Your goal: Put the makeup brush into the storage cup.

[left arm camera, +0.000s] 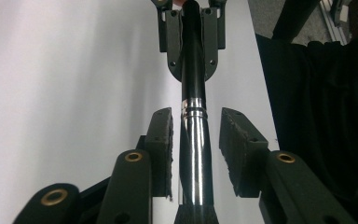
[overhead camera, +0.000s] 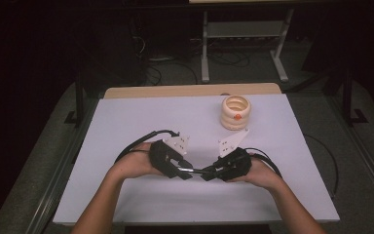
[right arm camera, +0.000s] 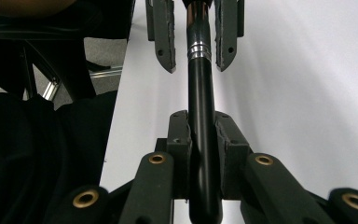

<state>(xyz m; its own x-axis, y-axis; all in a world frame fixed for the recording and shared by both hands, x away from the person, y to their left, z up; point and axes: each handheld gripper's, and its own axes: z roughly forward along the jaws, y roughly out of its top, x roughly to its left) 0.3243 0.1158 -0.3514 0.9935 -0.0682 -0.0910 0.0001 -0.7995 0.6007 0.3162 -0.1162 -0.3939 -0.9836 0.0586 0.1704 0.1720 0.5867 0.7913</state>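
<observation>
While the right gripper (right arm camera: 200, 135) is clenched on the matte black handle of a slim makeup brush (overhead camera: 198, 170), the brush's long axis runs straight from it into the left gripper (left arm camera: 196, 135), just above the white counter (overhead camera: 126, 122) at lower centre of the high view. In the left gripper view the glossy chrome ferrule lies between the padded fingers (left arm camera: 161, 140), nearly touching the left one with a clear gap to the right, so that gripper is released and squeezing in would complete the handover. A ribbed cream holder (overhead camera: 235, 112) stands well apart at upper right.
</observation>
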